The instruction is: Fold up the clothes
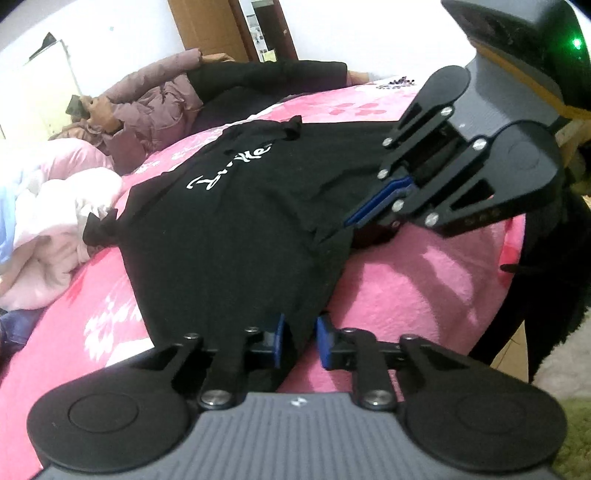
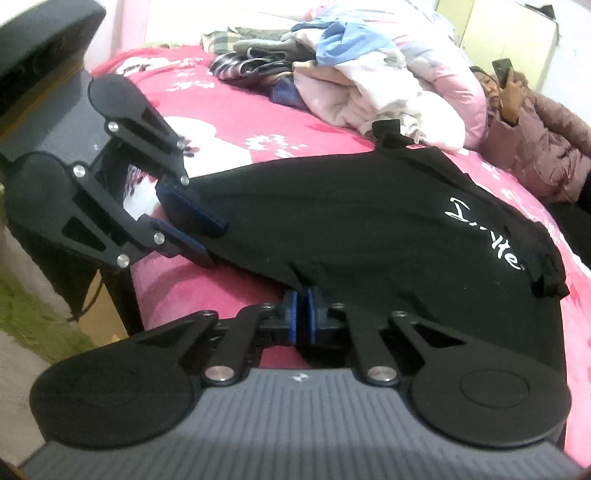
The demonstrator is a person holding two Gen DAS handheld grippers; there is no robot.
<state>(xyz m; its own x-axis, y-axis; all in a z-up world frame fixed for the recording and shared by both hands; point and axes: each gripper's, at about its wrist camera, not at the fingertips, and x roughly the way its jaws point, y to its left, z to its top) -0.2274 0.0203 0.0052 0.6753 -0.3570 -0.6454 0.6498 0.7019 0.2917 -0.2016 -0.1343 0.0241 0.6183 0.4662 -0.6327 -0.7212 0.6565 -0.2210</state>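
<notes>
Both the left gripper [image 1: 300,341] and right gripper [image 2: 302,320] were clamped on the black shirt [image 1: 229,221] hem; lifting evenly seemed advisable.

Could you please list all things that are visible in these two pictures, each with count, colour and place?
T-shirt: one, black with white writing, spread flat on the bed.
Blanket: one, pink with white flowers, covers the bed under the T-shirt.
Clothes pile: one heap, pale pink, white and blue, on the bed beyond the T-shirt.
Person: one, in a mauve padded jacket, lying at the far edge of the bed, holding a phone.
Door: one, brown, in the far wall.
Left gripper: one, black with blue pads, closed on the T-shirt's near edge.
Right gripper: one, black with blue pads, closed on the T-shirt's near edge.
</notes>
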